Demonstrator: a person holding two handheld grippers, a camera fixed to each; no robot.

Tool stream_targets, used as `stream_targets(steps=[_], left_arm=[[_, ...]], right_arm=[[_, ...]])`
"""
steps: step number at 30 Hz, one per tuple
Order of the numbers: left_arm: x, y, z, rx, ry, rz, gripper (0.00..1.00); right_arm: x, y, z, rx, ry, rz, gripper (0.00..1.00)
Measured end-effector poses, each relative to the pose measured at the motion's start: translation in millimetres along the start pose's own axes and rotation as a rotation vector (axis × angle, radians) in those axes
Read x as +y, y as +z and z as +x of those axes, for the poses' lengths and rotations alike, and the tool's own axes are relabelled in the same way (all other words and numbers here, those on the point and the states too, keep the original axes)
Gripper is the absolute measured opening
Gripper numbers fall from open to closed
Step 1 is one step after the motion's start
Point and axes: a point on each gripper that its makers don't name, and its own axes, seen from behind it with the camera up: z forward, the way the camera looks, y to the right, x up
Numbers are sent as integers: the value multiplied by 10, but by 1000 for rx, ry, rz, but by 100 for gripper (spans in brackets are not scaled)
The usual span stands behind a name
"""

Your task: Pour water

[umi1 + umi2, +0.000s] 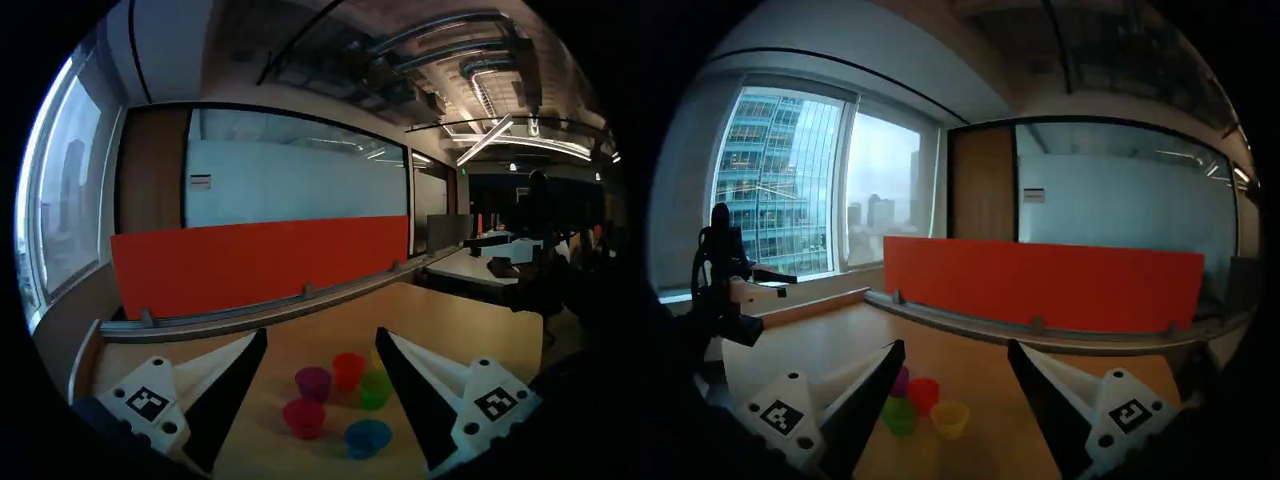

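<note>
1. Your cups (304, 418) stand clustered on the table (480, 320), well short of its far edge; their contents can't be made out.
2. The yellow cup (376, 360) hides mostly behind the green cup (374, 390); in the right gripper view a finger (872, 392) cuts off the purple cup (900, 382).
3. Your left gripper (320, 332) is spread wide, holding nothing.
4. Your right gripper (954, 344): the same.
5. An orange divider (256, 260) lines the far edge.
</note>
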Motion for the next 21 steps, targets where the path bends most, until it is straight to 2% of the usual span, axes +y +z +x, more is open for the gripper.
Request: stream_targets(steps=[8,17,21], left_arm=[[172,8,-90,-29,26,-62,100],[300,48,-329,-75,4,-117,100],[334,63,-428,-93,12,-133,100]], right_arm=[[-62,42,-93,-48,1,35,100],[-174,70,-289,-108,-35,67,100],[-216,74,-365,-130,-52,84,100]])
